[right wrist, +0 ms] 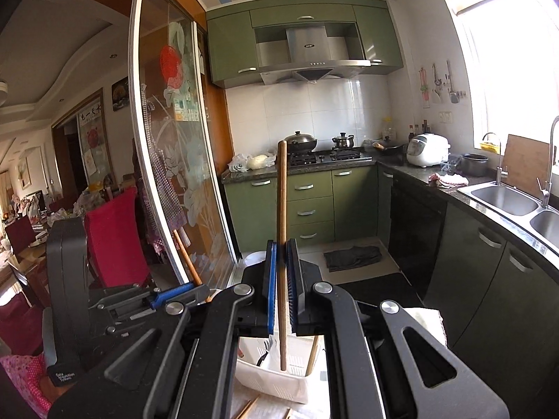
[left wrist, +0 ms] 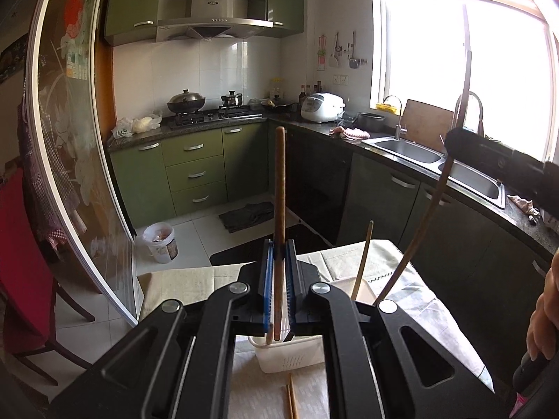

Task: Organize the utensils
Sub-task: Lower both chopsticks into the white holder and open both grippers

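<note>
We saw each claw clenched on a slender, round wooden chopstick: the left claw (left wrist: 279, 244) gripped one chopstick (left wrist: 279, 181), the right claw (right wrist: 281, 248) another (right wrist: 281, 202), both upright above a white perforated plastic basket (left wrist: 290, 358) on the cloth-covered worktop (left wrist: 401, 279). The claw bodies hid most of the basket; its contents were hard to make out.

We see matt brown wood in the chopstick (left wrist: 279, 188), white slotted plastic in the basket (left wrist: 290, 356), pale woven cloth over the table (left wrist: 353, 255), brushed steel at the sink (left wrist: 408, 150), and glossy green cabinet fronts (left wrist: 195, 171).
</note>
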Available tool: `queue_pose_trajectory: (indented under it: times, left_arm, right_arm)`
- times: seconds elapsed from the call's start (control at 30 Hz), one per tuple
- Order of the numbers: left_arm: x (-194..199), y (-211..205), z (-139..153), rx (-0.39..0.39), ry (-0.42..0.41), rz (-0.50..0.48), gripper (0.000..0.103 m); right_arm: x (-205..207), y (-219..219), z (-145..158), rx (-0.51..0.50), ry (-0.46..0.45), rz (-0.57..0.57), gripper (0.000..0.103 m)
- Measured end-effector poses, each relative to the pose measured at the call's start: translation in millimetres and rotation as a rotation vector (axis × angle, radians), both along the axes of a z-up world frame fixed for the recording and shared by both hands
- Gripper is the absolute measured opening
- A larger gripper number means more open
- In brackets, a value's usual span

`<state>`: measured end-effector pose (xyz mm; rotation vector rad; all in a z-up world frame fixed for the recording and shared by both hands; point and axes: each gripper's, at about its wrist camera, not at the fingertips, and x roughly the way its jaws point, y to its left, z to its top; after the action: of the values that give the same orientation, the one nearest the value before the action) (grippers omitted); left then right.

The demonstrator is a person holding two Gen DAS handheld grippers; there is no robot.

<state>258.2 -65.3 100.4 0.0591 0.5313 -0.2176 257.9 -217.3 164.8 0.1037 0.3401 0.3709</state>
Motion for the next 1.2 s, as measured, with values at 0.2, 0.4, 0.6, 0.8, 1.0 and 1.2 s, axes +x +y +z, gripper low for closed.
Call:
queue_pose_trajectory:
  times: [0.2,0.4,0.6,0.8,1.0,1.2]
  left_arm:
    - [6,2,-23,0.017,0.059,-0.011,0.007]
    - [4,2,-22,0.023,0.059,-0.016,0.023]
    - [-5,4,-14,0.017,0.035,-0.023,0.042]
    - [-26,6,-6,-0.009,0.031,-0.045,0.042]
    - [-48,12,-13,-0.002,0.077,-0.072,0.043]
    - [-68,21,-38,0.011,0.176,-0.081,0.047]
  right_arm:
    - [28,6,-23,-0.010,0.045,-0.031,0.007]
    - [46,13,-56,-0.039,0.105,-0.032,0.007]
    - [51,22,-85,-0.064,0.153,-0.022,0.007]
    - [52,23,-104,-0.081,0.190,-0.023,0.007]
    - [43,20,-106,-0.082,0.192,-0.024,0.007]
    - [15,8,-101,-0.069,0.186,-0.033,0.011]
